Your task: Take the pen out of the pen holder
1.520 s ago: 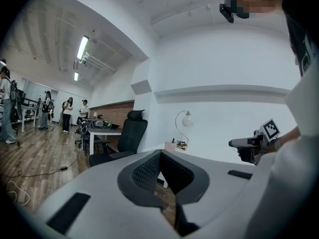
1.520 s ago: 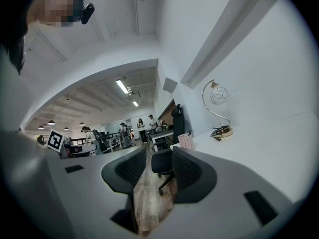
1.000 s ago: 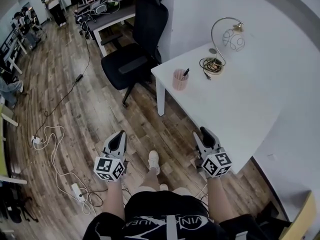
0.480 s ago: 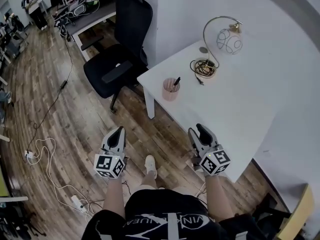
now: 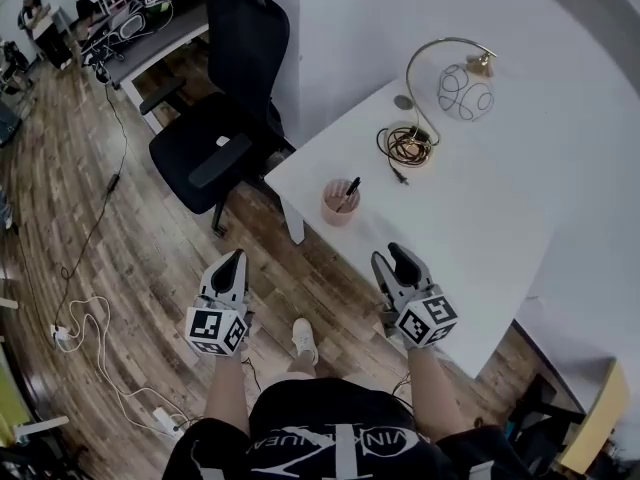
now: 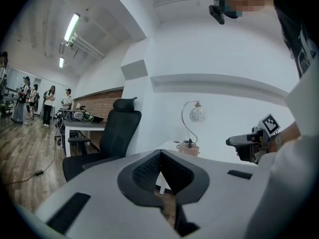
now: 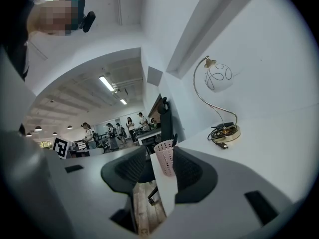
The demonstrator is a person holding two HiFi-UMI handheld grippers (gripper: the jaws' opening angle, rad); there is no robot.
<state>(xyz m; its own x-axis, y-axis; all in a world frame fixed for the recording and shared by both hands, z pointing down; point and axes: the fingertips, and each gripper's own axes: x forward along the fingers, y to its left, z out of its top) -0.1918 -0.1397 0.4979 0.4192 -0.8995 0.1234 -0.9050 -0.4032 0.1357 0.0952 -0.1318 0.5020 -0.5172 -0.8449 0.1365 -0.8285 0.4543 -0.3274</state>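
While your left gripper [image 5: 232,264] and right gripper [image 5: 394,260] hover spread and empty, you're only approaching; next reach the pen [image 5: 350,189] in the pen holder [image 5: 337,206].

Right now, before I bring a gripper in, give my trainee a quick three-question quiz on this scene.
1. True or false: the pen already lies on the white table, outside the pink pen holder.
2. What is between the jaws of the right gripper? A) the pen B) nothing, they stand apart C) the pen holder
3. Which is nearer the pen holder, the left gripper or the right gripper?
Key: 1 false, the pen stands in the pen holder; 2 B; 3 the right gripper.
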